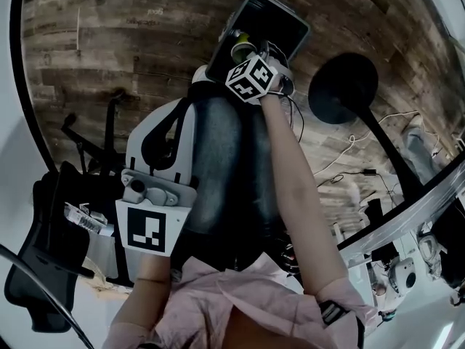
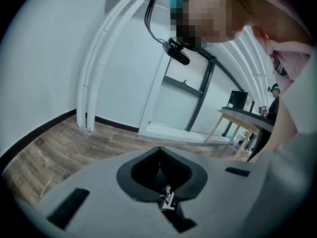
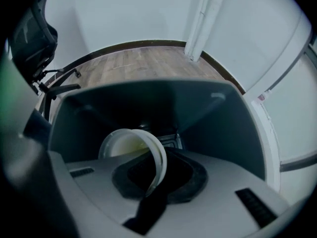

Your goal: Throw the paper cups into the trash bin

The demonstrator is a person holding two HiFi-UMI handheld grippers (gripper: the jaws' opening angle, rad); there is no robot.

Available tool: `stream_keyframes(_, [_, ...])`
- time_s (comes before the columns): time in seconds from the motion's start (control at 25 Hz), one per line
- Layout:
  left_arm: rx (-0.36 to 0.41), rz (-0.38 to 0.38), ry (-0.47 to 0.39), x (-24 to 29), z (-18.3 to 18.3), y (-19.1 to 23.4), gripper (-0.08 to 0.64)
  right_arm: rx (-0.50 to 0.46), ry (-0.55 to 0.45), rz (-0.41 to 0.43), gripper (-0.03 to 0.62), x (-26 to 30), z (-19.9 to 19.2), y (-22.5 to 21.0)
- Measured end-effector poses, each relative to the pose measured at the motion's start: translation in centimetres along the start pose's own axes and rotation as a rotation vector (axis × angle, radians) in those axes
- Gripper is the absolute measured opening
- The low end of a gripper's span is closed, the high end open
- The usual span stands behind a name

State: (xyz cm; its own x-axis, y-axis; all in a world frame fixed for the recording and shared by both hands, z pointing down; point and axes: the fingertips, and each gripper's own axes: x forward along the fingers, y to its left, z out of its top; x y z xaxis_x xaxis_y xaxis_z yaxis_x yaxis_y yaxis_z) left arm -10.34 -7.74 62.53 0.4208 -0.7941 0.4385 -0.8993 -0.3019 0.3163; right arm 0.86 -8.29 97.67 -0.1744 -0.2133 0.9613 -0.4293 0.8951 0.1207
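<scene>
Paper cup (image 3: 130, 145) is pinched at its rim by the right gripper (image 3: 157, 175) over the trash bin (image 3: 208, 118), left gripper (image 2: 166, 195) closed on nothing; a miss is risked if released askew.

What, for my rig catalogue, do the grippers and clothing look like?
The left gripper is light grey with a square marker; the right gripper, also grey, carries a marker cube. Each claw has a dark cutout. The person wears a pink short-sleeved top.

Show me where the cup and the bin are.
cup (image 3: 126, 145), right gripper view, on its pale inside, just within the rim.
bin (image 3: 218, 128), right gripper view, on its dark inner wall.
</scene>
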Motion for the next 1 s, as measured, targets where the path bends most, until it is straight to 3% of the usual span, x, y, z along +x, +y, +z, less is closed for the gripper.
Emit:
stream_keyframes(0.52, [0.012, 0.003, -0.004, 0.5, -0.5, 0.4, 0.015, 0.020, -0.006, 0.032, 0.046, 1.3, 0.5, 0.4])
stream_keyframes(0.68, [0.014, 0.005, -0.002, 0.5, -0.3, 0.4, 0.015, 0.058, -0.001, 0.045, 0.108, 1.3, 0.4, 0.1])
stream_keyframes(1.0, [0.017, 0.000, 0.001, 0.1, 0.5, 0.4, 0.015, 0.096, 0.009, 0.064, 0.143, 0.7, 0.4, 0.1])
